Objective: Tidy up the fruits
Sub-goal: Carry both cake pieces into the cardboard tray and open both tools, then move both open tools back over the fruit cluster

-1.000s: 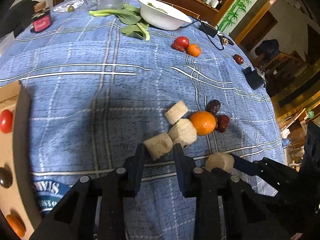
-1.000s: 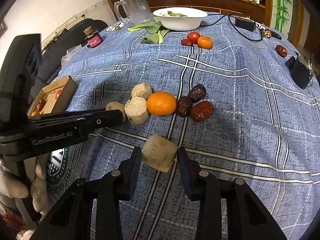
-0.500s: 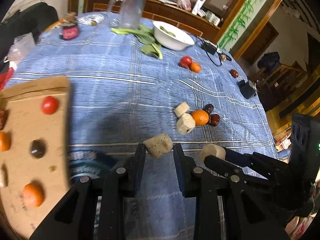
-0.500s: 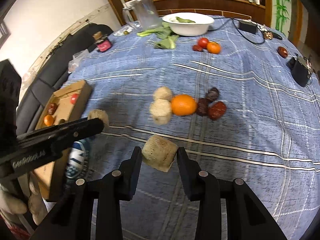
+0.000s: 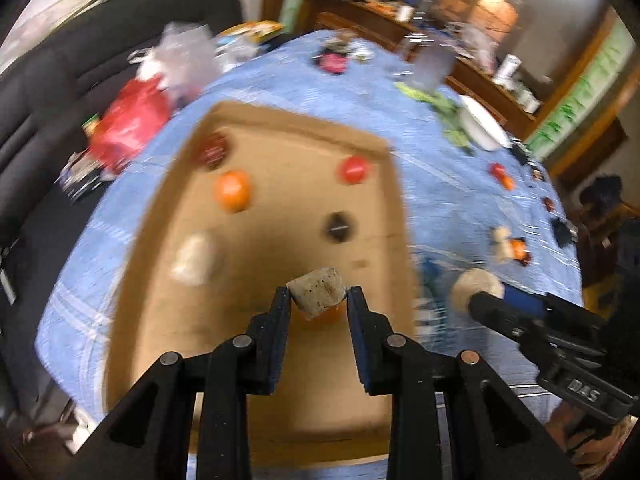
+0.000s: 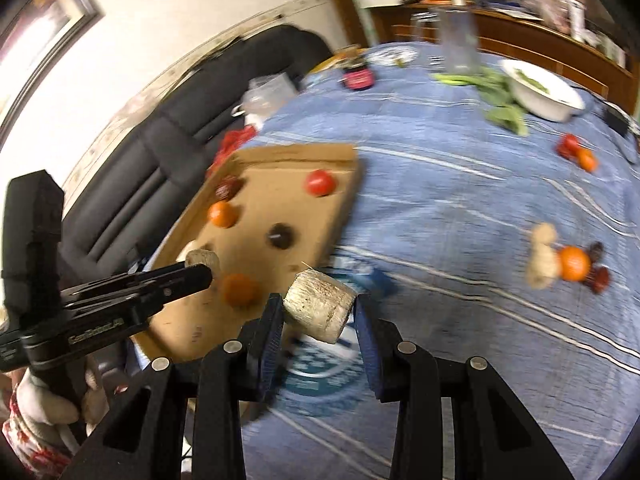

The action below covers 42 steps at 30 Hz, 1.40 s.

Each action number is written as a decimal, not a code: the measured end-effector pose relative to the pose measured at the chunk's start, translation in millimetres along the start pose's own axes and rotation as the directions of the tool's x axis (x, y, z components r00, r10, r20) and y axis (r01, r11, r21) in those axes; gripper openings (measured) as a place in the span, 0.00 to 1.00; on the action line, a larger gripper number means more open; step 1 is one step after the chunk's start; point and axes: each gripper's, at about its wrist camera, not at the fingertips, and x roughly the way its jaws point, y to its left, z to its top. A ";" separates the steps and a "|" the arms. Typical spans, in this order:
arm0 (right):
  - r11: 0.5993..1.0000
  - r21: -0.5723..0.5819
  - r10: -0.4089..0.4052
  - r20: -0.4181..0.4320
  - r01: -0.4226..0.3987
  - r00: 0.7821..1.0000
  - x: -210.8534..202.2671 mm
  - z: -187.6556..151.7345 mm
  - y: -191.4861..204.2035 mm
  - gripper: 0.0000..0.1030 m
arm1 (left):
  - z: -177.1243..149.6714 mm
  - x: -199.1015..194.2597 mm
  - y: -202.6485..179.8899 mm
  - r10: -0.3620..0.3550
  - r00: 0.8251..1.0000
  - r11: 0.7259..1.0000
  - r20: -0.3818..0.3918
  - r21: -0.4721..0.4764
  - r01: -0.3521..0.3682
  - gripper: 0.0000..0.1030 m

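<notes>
Since a moment ago, both tongs have swung away from the pile of food in the middle of the worktop and over to the cardboard box [image 5: 394,216] at the worktop's left edge. The left tongs [image 5: 318,302] are clamped on a pale chunk [image 5: 318,290] and hold it up in the air over the near part of the box. The right tongs [image 6: 318,312] are clamped on a second pale chunk [image 6: 320,306], bigger and round at the end, and hold it just past the box's right wall, above the blue cloth [image 6: 460,200] with a round printed mark. Inside the box lie a red tomato [image 5: 354,169], an orange fruit [image 5: 232,191], a dark date [image 5: 339,227], a dark red fruit [image 5: 214,151] in the far left corner and a pale piece [image 5: 194,258] near the left wall. One more orange fruit [image 6: 239,289] lies near the box's front, partly hidden under the left tongs. Out on the cloth, well away from the box, sit two pale chunks [image 6: 542,258] touching an orange [image 6: 574,263] with dark dates [image 6: 598,276] beside it. Near the far edge are a white bowl [image 6: 540,90], green leaves [image 6: 500,94], and a tomato with a small orange [image 6: 578,152]. The pictures are blurry.
</notes>
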 end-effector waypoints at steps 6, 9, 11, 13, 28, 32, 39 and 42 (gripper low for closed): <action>0.997 -0.077 0.018 -0.070 -0.023 0.997 36.6 -3.5 41.7 0.39 | -5.2 8.7 38.0 0.064 0.996 0.998 -0.056 -0.013 -0.064 0.27; 0.994 -0.111 0.002 -0.104 -0.014 0.995 55.3 -9.0 56.8 0.39 | -7.0 15.4 44.4 0.072 0.995 0.997 -0.073 0.000 -0.072 0.27; 0.992 -0.122 -0.008 -0.126 -0.007 0.992 65.4 -12.0 62.3 0.39 | -6.5 18.5 47.6 0.073 0.994 0.997 -0.082 0.011 -0.072 0.27; 0.992 -0.127 -0.014 -0.144 -0.004 0.990 75.3 -14.8 66.9 0.39 | -6.5 20.4 49.3 0.069 0.994 0.998 -0.089 0.016 -0.068 0.27; 0.986 -0.165 -0.037 -0.138 0.014 0.990 78.6 -20.0 75.5 0.39 | 2.1 13.5 44.2 0.042 0.996 0.999 -0.080 -0.006 -0.042 0.34; 0.985 -0.174 -0.034 -0.095 0.017 0.995 61.0 -18.9 74.9 0.42 | 5.4 0.3 34.2 0.032 0.998 0.999 -0.047 -0.024 -0.033 0.41; 0.990 -0.134 -0.035 -0.030 0.031 0.999 27.6 -19.2 57.5 0.43 | 8.3 -24.1 -0.1 0.039 0.999 0.999 -0.001 -0.017 -0.039 0.56; 0.995 -0.097 -0.038 -0.007 0.037 0.999 12.0 -18.7 43.6 0.45 | 6.5 -32.6 -23.8 0.053 0.999 0.998 0.012 0.017 -0.053 0.60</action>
